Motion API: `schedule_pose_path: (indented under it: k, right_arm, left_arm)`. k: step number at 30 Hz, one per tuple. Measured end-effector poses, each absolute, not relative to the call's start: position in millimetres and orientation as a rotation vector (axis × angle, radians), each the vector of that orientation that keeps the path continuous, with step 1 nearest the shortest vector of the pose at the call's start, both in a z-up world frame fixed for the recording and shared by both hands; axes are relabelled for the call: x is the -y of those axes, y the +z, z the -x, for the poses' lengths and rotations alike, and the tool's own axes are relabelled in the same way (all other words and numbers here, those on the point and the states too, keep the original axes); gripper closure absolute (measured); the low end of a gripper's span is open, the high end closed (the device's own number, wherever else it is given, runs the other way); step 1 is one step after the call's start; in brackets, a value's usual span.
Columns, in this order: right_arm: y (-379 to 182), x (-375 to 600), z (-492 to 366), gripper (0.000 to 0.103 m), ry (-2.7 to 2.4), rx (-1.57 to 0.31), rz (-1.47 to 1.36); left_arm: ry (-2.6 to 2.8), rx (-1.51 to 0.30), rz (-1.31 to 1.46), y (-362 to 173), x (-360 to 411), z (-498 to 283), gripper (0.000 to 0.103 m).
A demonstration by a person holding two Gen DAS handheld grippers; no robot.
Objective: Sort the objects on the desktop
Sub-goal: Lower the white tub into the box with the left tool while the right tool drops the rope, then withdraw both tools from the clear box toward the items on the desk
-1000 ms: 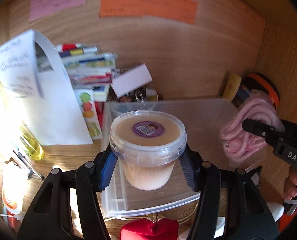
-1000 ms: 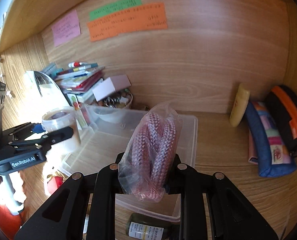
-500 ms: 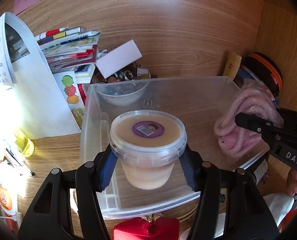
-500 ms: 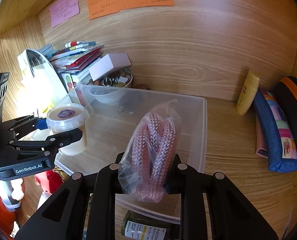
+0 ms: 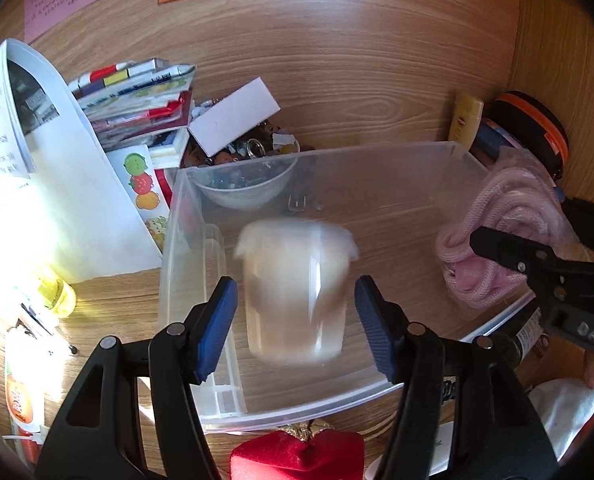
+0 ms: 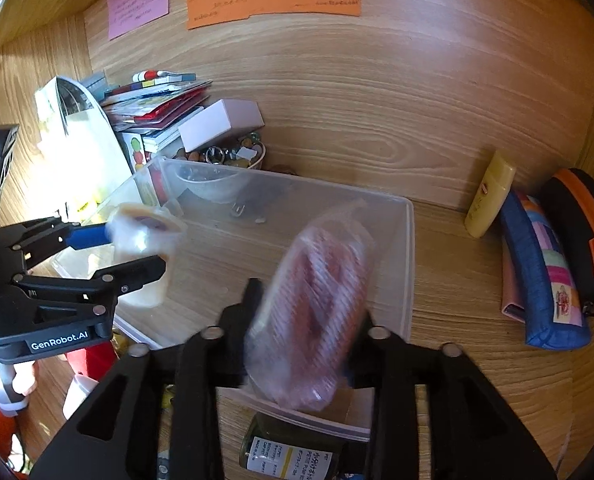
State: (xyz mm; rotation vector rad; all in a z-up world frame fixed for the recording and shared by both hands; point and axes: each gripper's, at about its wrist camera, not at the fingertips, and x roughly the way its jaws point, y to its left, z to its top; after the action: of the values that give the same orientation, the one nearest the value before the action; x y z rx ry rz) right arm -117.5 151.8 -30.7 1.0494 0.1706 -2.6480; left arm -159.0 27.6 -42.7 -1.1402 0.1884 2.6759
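Above the clear plastic bin (image 5: 377, 168), both grippers hang with their jaws spread apart. Between the blue-padded fingers (image 5: 217, 320) of the left gripper (image 5: 295, 316), a round translucent tub (image 5: 295, 288) of beige paste appears motion-blurred, with a gap showing on each side, so nothing is clamped; it sits over the bin's left half, and whether it touches the floor cannot be told. From the right wrist view the same tub (image 6: 145, 248) shows its flat lid and purple label between the two black arms of the left gripper (image 6: 133, 252).

Over the bin's near right corner, a coil of pink braided rope in a crinkly clear bag (image 6: 317, 320) is blurred between the wide-set fingers of the right gripper (image 6: 309, 320); it does not look pinched. In the left view the rope (image 5: 497, 240) bulges over the bin's right wall.

Behind the bin's far left corner stands a white bowl (image 6: 225, 160) of small metal bits, with a white box (image 6: 221, 120) leaning on it. Right of the bin lie a yellow tube (image 6: 489, 196) and a soft blue pouch (image 6: 545, 272) on the woodgrain desk (image 6: 457, 280).
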Motion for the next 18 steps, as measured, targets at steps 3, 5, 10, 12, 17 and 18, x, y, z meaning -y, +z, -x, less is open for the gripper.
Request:
schedule_pose_path:
  k: [3,5,10,12,17,18]
  right_arm:
    - [-27,-151,116,0.044,-2.667,-0.196,-1.015]
    - [-26,-150,116,0.042,-2.679,-0.218,-1.003]
    - [-21,-152,114,0.039,-2.721,-0.257,-0.976]
    - [-17,-154,112,0.037,-2.731,-0.253,-0.96]
    - [-2,-166,98,0.025,-2.75,-0.181,-0.904]
    - [1,-167,95,0.023,-2.76,-0.183,-0.893]
  left_arm:
    - [2.687,-0.207,1.12,-40,-29,157,0.036]
    - [2.69,-0.211,1.105,-39,-29,155,0.031]
    - [2.702,-0.229,1.055,-31,-29,148,0.026]
    - [2.709,-0.208,1.045,-27,-27,145,0.023]
    - [2.714,-0.187,1.009,-15,-27,135,0.022]
    - [2.728,-0.193,0.992,-11,-28,131,0.02]
